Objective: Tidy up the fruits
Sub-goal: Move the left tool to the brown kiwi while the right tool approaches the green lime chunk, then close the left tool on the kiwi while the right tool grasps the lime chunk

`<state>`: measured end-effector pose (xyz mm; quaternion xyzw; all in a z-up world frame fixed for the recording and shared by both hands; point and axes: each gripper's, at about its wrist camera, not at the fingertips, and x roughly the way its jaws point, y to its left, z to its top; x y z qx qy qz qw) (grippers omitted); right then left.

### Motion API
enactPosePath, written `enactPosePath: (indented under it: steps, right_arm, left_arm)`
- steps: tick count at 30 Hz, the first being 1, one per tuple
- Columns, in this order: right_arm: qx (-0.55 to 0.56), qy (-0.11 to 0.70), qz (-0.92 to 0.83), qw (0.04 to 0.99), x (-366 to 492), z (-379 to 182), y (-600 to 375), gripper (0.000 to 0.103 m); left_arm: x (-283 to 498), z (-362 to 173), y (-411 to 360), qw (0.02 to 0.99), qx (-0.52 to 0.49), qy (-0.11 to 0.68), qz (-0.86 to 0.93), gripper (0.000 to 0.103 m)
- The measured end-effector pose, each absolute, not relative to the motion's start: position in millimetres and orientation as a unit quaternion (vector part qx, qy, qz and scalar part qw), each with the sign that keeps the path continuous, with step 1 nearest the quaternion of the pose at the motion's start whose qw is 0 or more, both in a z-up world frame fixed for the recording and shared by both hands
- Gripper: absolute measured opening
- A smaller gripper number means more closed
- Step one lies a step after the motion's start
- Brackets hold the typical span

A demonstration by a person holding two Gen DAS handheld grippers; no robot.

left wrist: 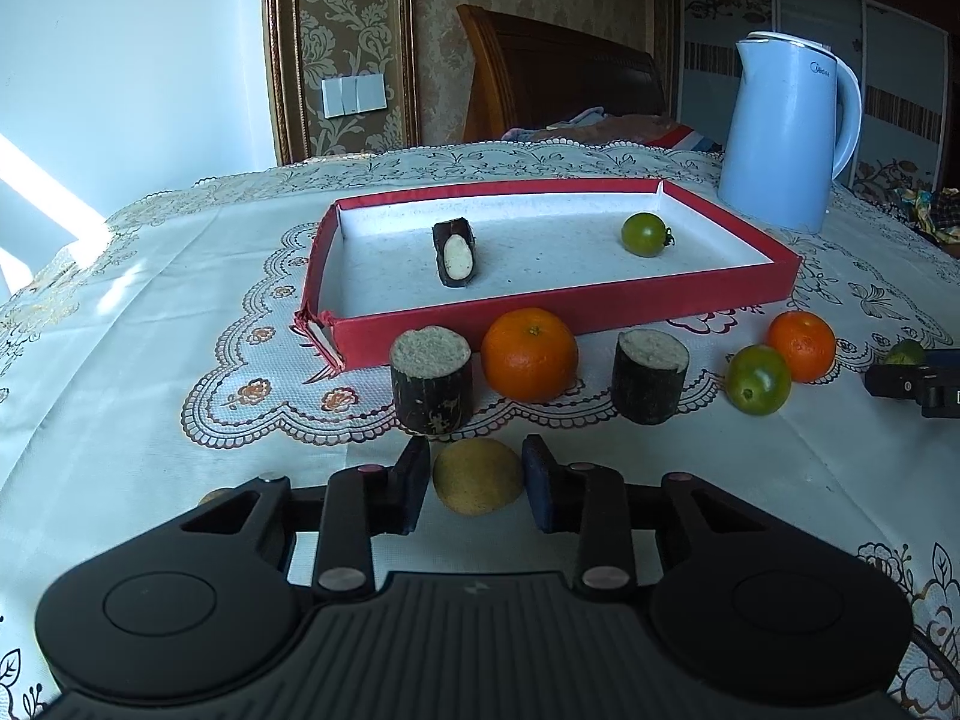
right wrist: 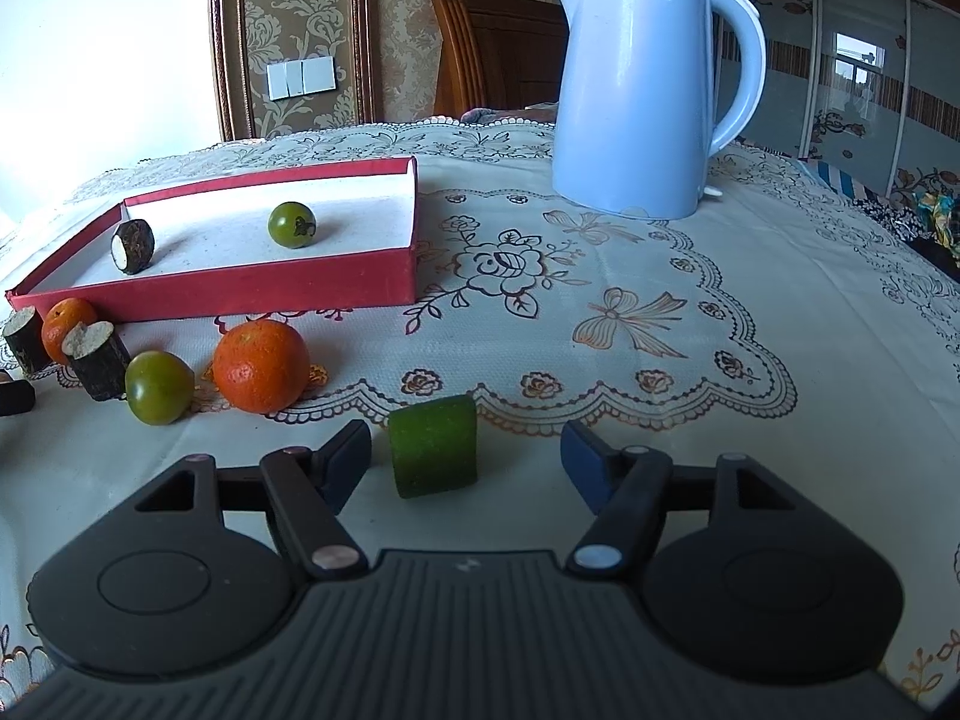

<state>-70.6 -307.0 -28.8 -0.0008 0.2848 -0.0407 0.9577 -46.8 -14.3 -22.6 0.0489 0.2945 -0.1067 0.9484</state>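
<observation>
Both grippers rest low over the tablecloth. Left gripper (left wrist: pixel 477 483) is partly open, its pads flanking a small yellowish fruit (left wrist: pixel 477 476) without clearly clamping it. Right gripper (right wrist: pixel 465 459) gapes wide around a green cut fruit piece (right wrist: pixel 433 453), untouched. Beyond lies the red tray (left wrist: pixel 600 315), holding a green tomato (left wrist: pixel 645 234) and a sugarcane piece (left wrist: pixel 456 252). Judged step: grasping; next, closing and lifting trayward.
</observation>
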Motion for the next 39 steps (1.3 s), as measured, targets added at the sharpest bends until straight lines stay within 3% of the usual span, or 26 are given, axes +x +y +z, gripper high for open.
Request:
enactPosePath:
  steps: [4, 11, 15, 23, 39]
  right_arm:
    - [-0.004, 0.285, -0.04, 0.958, -70, -28, -306, 0.067]
    - [-0.02, 0.287, -0.035, 0.957, -64, -26, -298, 0.042]
    - [-0.029, 0.285, -0.034, 0.958, -64, -26, -293, 0.037]
    - [-0.06, 0.279, -0.04, 0.958, -65, -27, -281, 0.032]
    - [-0.048, 0.279, -0.037, 0.959, -67, -27, -284, 0.032]
  left_arm:
    - [-47, -23, -14, 0.949, 0.05, 0.294, -0.106, 0.033]
    - [-47, -22, -16, 0.949, 0.055, 0.293, -0.106, 0.033]
    - [-49, -22, -18, 0.95, 0.062, 0.29, -0.103, 0.033]
    - [-49, -23, -20, 0.95, 0.068, 0.287, -0.1, 0.033]
    - [-50, -23, -24, 0.954, 0.082, 0.274, -0.091, 0.031]
